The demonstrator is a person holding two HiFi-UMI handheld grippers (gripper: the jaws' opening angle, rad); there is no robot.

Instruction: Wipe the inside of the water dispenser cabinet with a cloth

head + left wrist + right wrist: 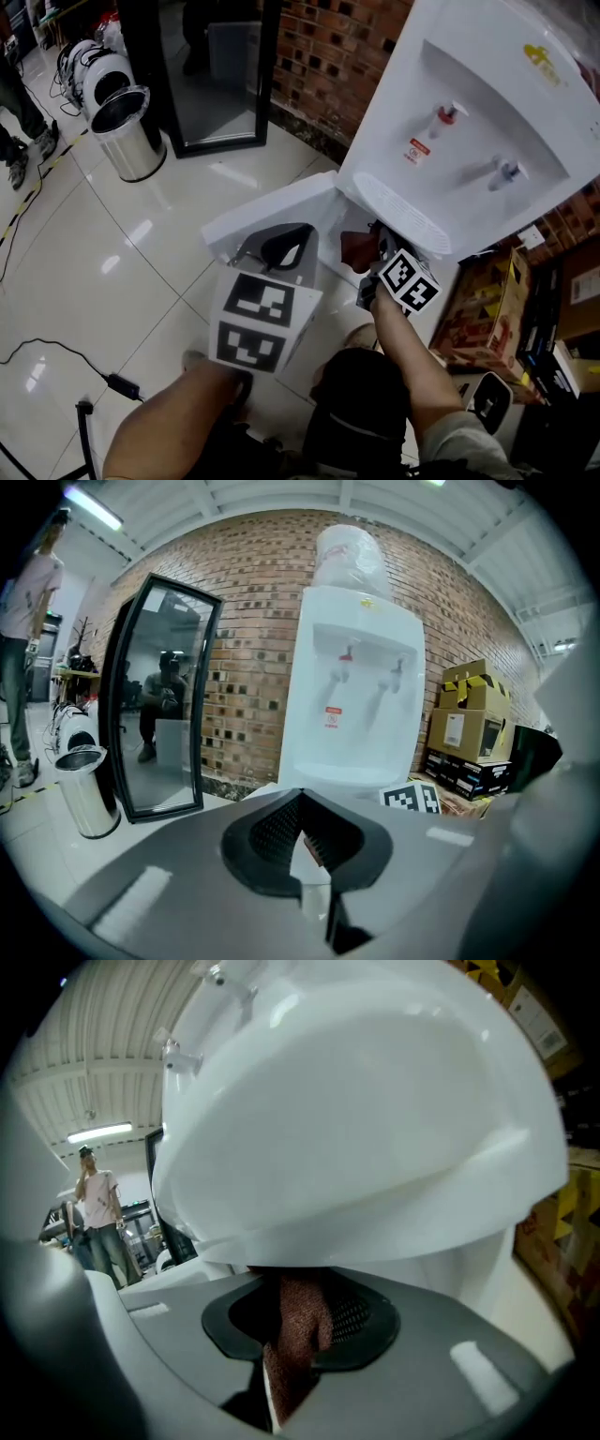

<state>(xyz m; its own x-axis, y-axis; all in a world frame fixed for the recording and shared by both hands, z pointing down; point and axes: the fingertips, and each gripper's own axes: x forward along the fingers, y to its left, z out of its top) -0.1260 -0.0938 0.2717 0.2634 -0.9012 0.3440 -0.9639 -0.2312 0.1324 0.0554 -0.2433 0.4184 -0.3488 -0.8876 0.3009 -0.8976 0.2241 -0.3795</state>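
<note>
– Below the water dispenser [469, 141] tray, what's the right gripper [375, 251] doing?
– Fingers clamped on the reddish cloth [298, 1335], with a wad sticking out front, right at the cabinet opening. Looks set to go in and wipe.
– Left gripper [302, 841]?
– Fingers clenched, nothing in them, beside the open cabinet door [267, 217]. Probably there to hold it clear.

Tile floor [112, 272]: steel bin [128, 136], water dispenser [487, 112], boxes [487, 309], perhaps cable [56, 352].
</note>
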